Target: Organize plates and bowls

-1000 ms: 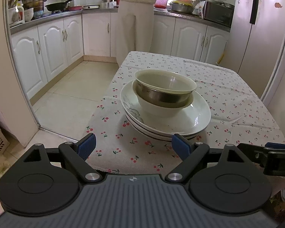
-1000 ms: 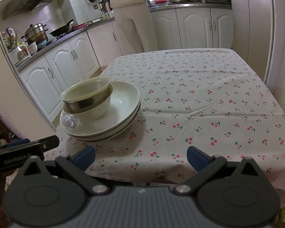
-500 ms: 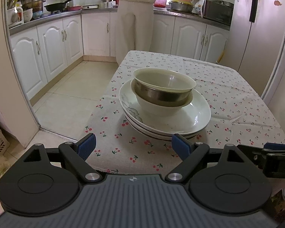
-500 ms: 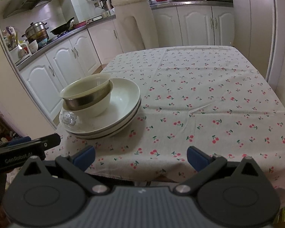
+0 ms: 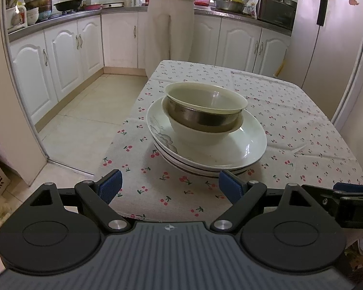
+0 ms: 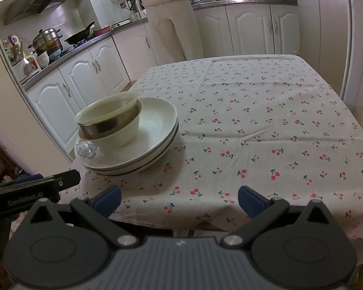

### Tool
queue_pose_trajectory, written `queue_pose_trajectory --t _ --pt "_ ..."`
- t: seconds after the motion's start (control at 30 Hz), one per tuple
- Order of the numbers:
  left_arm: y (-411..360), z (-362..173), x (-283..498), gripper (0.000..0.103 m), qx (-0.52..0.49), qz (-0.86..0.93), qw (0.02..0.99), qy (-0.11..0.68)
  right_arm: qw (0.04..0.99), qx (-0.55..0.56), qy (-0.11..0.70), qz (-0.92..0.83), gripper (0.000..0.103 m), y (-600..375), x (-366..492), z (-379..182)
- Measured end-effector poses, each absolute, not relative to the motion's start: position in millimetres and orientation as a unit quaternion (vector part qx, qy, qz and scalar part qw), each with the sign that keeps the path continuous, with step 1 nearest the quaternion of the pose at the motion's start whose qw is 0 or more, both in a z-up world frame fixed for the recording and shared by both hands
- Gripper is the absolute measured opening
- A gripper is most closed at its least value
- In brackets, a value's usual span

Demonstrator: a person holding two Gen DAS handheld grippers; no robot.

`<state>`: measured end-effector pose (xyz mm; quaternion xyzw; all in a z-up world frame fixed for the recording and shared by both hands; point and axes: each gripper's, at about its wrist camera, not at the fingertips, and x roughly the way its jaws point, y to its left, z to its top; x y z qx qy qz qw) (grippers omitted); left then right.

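Cherry-print tablecloth (image 5: pixel 290 130) hides the table; both hand-held grippers (image 5: pixel 170 184) (image 6: pixel 179 197) gape empty.

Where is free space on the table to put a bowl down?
The cloth is bare right of the plates, out to the far and right edges. Only the near-left corner, under the bowls, is crowded.

Glossy ceramic plates (image 5: pixel 242 149); brushed-metal bowl (image 5: pixel 200 118); matt printed cloth tablecloth (image 6: pixel 254 125).
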<state>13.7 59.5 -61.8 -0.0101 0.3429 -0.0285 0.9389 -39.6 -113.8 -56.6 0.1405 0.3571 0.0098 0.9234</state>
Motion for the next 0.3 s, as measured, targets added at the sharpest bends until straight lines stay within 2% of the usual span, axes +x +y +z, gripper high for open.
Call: queue_pose_trajectory --t 0.3 --pt "48.0 -58.3 12.0 0.103 0.004 -0.047 0.943 0.329 0.923 0.164 0.347 0.007 0.102 -128.8 -41.4 -60.6"
